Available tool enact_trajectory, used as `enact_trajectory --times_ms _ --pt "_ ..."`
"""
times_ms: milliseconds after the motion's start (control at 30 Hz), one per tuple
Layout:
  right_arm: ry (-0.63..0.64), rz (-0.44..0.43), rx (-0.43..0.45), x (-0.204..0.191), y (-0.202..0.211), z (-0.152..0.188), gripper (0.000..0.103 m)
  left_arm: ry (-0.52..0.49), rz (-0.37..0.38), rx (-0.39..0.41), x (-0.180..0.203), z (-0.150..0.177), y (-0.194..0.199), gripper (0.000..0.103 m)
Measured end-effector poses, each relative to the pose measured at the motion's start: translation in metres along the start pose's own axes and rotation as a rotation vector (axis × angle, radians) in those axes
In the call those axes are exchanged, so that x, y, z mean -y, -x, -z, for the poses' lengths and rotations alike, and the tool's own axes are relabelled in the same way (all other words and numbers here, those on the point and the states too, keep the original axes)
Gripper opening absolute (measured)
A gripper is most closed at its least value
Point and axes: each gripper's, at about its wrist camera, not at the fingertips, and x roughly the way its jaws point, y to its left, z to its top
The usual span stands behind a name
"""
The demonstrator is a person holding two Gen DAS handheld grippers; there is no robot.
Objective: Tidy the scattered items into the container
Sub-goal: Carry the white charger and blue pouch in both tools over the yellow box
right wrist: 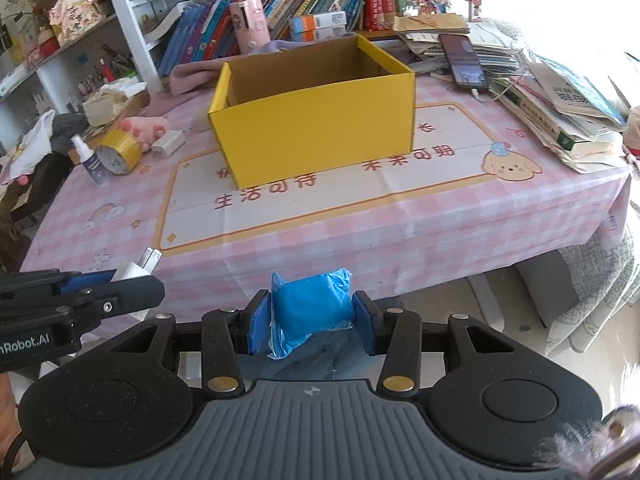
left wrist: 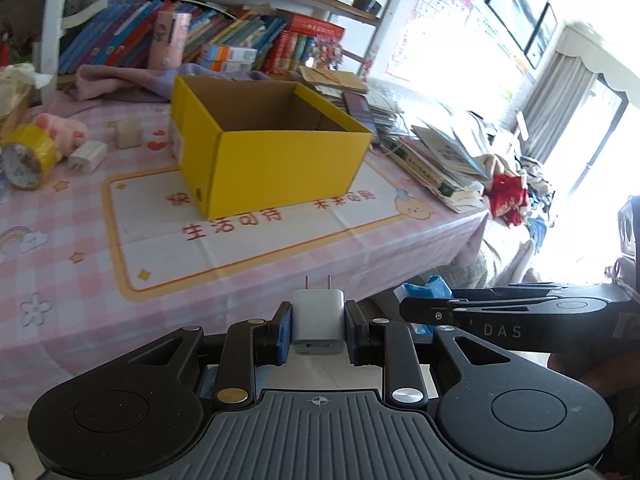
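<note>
An open yellow cardboard box stands in the middle of the pink checked table, and I see nothing inside it. My left gripper is shut on a white plug charger, prongs pointing forward, held off the table's near edge. My right gripper is shut on a blue plastic-wrapped packet, also short of the near edge. Each gripper shows in the other's view: the right gripper at right, the left gripper at left with the white plug charger.
Left of the box lie a yellow tape roll, a pink plush, a white charger, a white cube and a spray bottle. Stacked books and a phone crowd the right side. Shelves of books stand behind.
</note>
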Motion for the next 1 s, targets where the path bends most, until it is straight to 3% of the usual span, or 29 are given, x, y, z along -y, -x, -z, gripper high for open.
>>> enact_trajectory --times_ms 233,500,1000 --pt "-0.068 0.020 -0.019 0.026 -0.016 -0.016 0.042 -0.056 0.008 -0.004 0.009 -0.015 -0.019 0.025" --pt "0.017 -0.042 0.023 0.023 -0.040 -0.051 0.041 -0.043 -0.038 0.046 -0.002 -0.040 -0.029 0.025" --pt "0.189 -0.131 0.180 0.042 -0.081 -0.172 0.041 -0.084 -0.096 0.165 -0.001 -0.148 -0.075 0.025"
